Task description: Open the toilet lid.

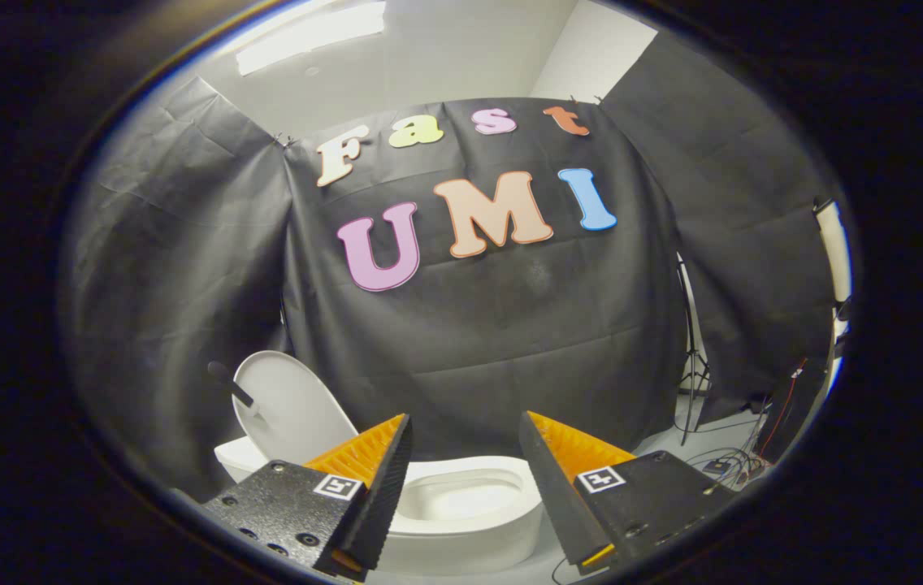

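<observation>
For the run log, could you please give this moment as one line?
toilet lid: raised | toilet bowl: open | gripper: open, empty, above bowl

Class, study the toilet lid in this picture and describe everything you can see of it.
The toilet lid is a white, smooth, oval panel, plastic by its look. It stands raised, tilted back toward the black cloth wall, above the open white toilet bowl. A dark handle juts from its upper side. The hand-held gripper is open, its fingers apart from the lid, which sits beyond one of them.
</observation>
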A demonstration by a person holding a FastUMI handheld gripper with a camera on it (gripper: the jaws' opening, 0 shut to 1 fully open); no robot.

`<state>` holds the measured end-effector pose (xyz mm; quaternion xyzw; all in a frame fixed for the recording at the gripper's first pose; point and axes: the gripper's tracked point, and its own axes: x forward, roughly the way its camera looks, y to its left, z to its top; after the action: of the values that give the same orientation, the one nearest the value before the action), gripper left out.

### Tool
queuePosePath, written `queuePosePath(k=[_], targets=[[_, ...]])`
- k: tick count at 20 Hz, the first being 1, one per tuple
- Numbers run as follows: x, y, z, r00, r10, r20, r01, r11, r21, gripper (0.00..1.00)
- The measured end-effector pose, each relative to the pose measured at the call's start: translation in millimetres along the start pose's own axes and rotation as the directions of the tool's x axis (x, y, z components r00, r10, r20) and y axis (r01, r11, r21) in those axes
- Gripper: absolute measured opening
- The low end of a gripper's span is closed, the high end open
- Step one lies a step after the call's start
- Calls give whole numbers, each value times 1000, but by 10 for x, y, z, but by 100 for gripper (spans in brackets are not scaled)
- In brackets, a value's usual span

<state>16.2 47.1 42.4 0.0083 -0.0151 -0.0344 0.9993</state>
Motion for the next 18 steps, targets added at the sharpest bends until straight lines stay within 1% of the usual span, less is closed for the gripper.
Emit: queuePosePath(k=[7, 18], targets=[[9, 14, -38, 1000, 4, -24, -4, 1000, 0, 81], [3, 11, -31, 1000, 14, -19, -13, 1000, 25, 81]])
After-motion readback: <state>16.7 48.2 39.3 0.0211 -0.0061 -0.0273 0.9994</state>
